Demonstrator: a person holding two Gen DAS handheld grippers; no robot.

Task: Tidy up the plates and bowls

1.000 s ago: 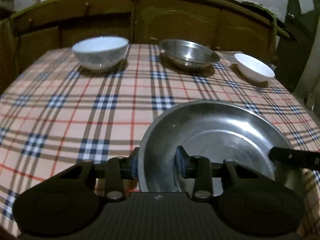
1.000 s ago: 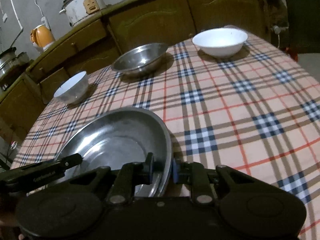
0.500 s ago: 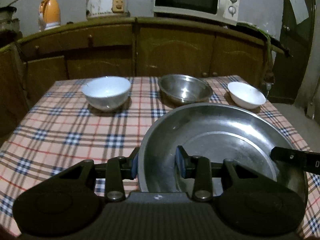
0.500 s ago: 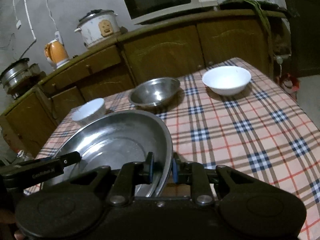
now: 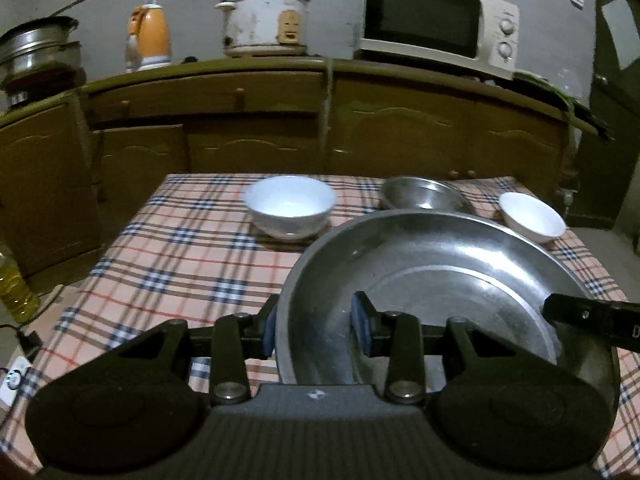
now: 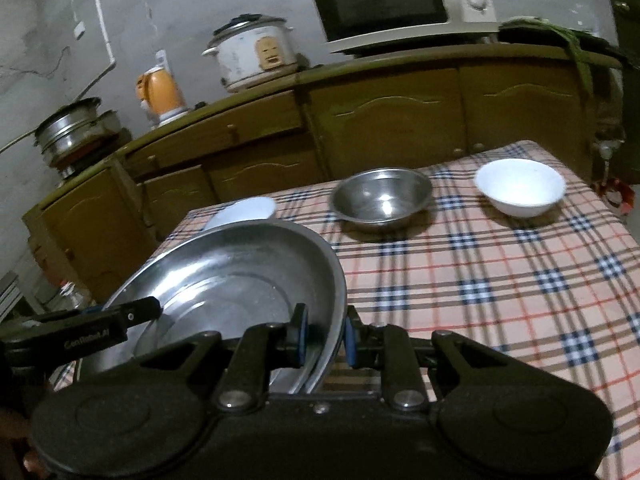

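A large steel plate (image 5: 440,276) hangs above the checked table, gripped at opposite rims. My left gripper (image 5: 316,326) is shut on its left rim, and a finger of the other gripper (image 5: 592,318) shows at its right rim. In the right wrist view the steel plate (image 6: 224,280) fills the lower left and my right gripper (image 6: 324,336) is shut on its right rim. Behind it stand a large white bowl (image 5: 290,206), a steel bowl (image 6: 382,198) and a small white bowl (image 6: 520,188). The large white bowl (image 6: 244,212) is half hidden there.
The checked tablecloth (image 6: 500,280) covers the table. Wooden cabinets (image 5: 360,136) run along the far side, bearing a microwave (image 5: 436,36), a rice cooker (image 5: 262,24), an orange kettle (image 5: 148,38) and steel pots (image 5: 38,46). An oil bottle (image 5: 14,284) stands at the left.
Both grippers have risen with the steel plate, lifting it off the tablecloth. The view has tipped up, so the cabinets and appliances now show and the bowls sit lower in frame.
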